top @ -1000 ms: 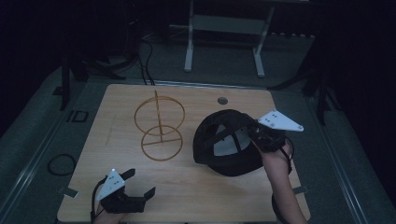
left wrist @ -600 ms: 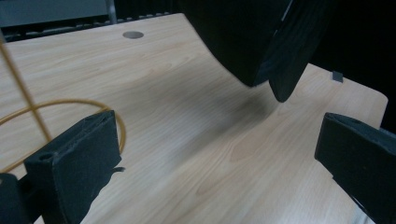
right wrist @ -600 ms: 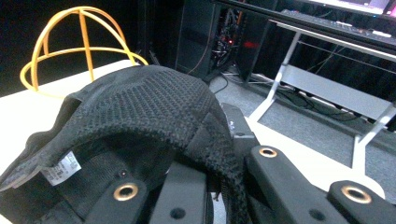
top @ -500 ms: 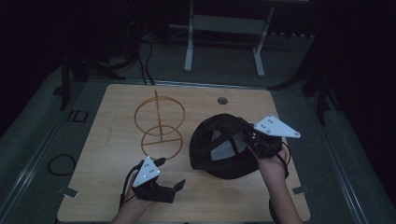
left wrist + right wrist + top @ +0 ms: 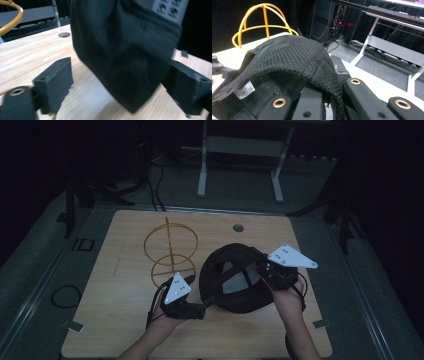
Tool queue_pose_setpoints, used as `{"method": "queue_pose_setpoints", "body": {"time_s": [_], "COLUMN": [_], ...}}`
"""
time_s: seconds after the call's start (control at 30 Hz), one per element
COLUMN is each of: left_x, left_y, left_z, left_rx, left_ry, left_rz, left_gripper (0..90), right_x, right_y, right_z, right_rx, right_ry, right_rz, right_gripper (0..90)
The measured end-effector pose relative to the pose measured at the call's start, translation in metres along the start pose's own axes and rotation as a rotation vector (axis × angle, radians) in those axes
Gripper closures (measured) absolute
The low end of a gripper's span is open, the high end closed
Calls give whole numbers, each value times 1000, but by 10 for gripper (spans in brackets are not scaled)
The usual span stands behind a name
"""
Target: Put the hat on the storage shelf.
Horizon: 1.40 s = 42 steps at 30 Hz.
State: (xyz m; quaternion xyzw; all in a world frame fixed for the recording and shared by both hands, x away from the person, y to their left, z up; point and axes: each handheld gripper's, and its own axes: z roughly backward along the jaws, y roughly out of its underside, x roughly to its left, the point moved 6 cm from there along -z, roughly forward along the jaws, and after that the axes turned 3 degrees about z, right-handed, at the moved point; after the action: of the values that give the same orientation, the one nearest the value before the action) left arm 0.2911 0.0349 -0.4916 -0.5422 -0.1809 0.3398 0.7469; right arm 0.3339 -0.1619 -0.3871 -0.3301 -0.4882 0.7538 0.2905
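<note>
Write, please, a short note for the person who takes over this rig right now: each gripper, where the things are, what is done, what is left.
Right gripper: shut on the rim of the black cap, holding it tilted over the table.
Left gripper: open, its jaws have just been closing; the cap's edge hangs between them, pads not yet pressing.
Wire cap stand: upright on the table, left of the cap, bare.
Done: cap lifted by one side.
Left: probably grip the other side with the left gripper, then set the cap over the stand.
</note>
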Motion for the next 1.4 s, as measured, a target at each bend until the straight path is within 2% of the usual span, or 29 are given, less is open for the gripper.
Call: {"method": "queue_pose_setpoints", "body": {"time_s": [0.07, 0.13, 0.17, 0.3, 0.33, 0.6, 0.87, 0.9, 1.13, 1.27, 1.3, 1.4], "left_x": [0, 0, 1, 2, 2, 2, 4, 4, 1, -1, -3, -4], "left_y": [-3, -5, -6, -10, -11, -13, -18, -23, -37, -45, -51, -56], "left_z": [-5, -7, -11, -16, -17, -24, -19, -17, -14, -13, -12, -12], "left_rx": [-3, -7, -7, -14, -8, 31, 11, -5, -27, -35, -47, -58], "left_ry": [-15, -7, -26, -25, -38, -81, -122, -127, -108, -104, -106, -110], "left_rz": [-2, 1, 0, 7, 6, -10, -30, -24, -25, -31, -33, -37], "left_gripper": [154, 215, 233, 466, 529, 860, 887, 889, 891, 891, 892, 892], "right_x": [1, 2, 2, 3, 3, 7, 12, 12, 11, 11, 12, 13], "right_y": [-1, -2, -2, -2, -2, 7, 16, 20, 36, 42, 47, 51], "right_z": [1, 2, 3, 6, 7, 8, 11, 14, 21, 24, 27, 32], "right_rx": [-3, -9, -9, -13, -14, 1, -4, -10, -13, -12, -4, 0], "right_ry": [0, -7, -6, -9, -11, -23, -44, -45, -45, -62, -79, -79], "right_rz": [2, 0, 2, 9, 7, 4, -10, -22, -60, -75, -75, -72], "right_gripper": [883, 883, 883, 883, 883, 882, 880, 877, 856, 787, 733, 674]}}
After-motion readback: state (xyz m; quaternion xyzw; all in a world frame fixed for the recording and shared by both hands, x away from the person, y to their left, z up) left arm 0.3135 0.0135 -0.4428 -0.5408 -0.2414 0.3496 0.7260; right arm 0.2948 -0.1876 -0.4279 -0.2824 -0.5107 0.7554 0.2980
